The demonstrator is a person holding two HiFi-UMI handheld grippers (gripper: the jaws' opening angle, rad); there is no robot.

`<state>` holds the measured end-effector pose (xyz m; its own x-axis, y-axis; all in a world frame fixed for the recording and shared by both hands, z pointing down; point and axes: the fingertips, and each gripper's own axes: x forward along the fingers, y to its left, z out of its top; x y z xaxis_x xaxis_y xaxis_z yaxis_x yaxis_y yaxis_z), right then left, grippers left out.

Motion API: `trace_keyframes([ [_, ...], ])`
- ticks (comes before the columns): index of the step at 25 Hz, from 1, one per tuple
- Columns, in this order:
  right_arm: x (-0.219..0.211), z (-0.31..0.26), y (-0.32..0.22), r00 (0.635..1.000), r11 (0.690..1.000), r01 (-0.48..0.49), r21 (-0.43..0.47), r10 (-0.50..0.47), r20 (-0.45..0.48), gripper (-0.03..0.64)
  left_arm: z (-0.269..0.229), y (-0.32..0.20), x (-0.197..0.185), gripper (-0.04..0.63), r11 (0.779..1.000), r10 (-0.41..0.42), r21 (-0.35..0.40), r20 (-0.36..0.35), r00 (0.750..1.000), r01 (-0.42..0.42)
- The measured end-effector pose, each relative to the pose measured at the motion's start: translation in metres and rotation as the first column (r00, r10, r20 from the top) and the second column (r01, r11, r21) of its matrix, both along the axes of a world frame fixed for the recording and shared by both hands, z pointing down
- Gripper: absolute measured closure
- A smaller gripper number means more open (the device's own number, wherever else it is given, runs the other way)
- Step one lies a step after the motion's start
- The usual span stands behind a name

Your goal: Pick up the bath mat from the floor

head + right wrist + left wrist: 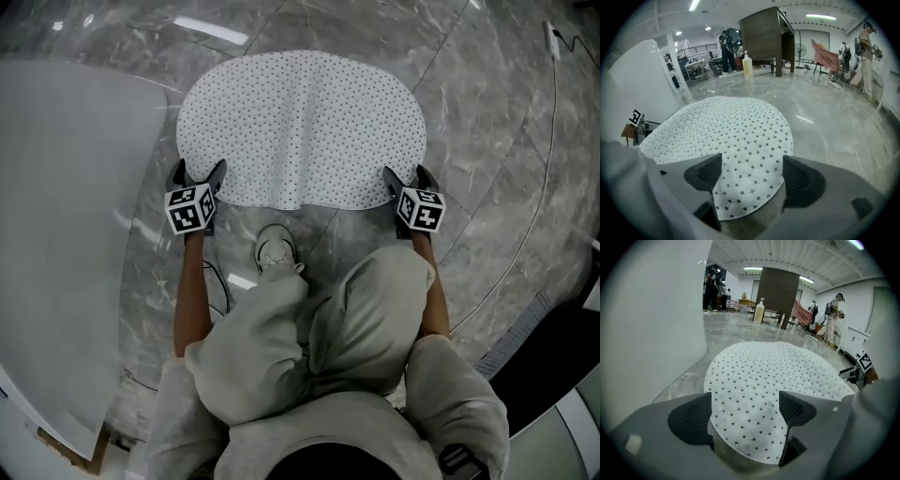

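A white oval bath mat (300, 127) with small dark dots lies flat on the grey marble floor. My left gripper (199, 171) is at the mat's near left corner and my right gripper (407, 175) at its near right corner. In the left gripper view the mat (773, 366) runs in between the open jaws of the left gripper (745, 411), and the dark pads (691, 417) stand clear of it. The right gripper view shows the same: the mat's edge (726, 126) lies between the wide-open jaws of the right gripper (752, 176), with no pad pressing on it.
A large white curved body (66, 234) stands close on the left. The person crouches behind the mat, one shoe (275, 251) near its front edge. A cable (544, 187) runs along the floor at right. Far off are a soap bottle (759, 311), a wooden cabinet (764, 40) and people.
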<state>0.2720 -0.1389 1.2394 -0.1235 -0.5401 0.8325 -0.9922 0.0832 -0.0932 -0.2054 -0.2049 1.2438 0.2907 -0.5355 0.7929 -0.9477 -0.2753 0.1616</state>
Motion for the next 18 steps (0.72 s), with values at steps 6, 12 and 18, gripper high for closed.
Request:
trace_keyframes([
  [6,0.004,0.009,-0.003,0.999,0.999,-0.032,-0.002,0.032,-0.032,0.242,0.014,-0.002,0.001,0.13,1.0,-0.006,0.031,0.061,0.998,0.005],
  [12,0.003,0.009,-0.005,0.999,0.997,-0.034,-0.072,0.031,-0.039,0.244,0.012,-0.004,-0.002,0.13,0.999,-0.044,0.018,0.087,0.995,0.042],
  [18,-0.006,0.008,-0.006,0.999,0.992,-0.004,-0.129,-0.003,-0.054,0.327,0.012,-0.005,0.012,0.23,1.0,0.008,0.02,0.095,0.995,-0.01],
])
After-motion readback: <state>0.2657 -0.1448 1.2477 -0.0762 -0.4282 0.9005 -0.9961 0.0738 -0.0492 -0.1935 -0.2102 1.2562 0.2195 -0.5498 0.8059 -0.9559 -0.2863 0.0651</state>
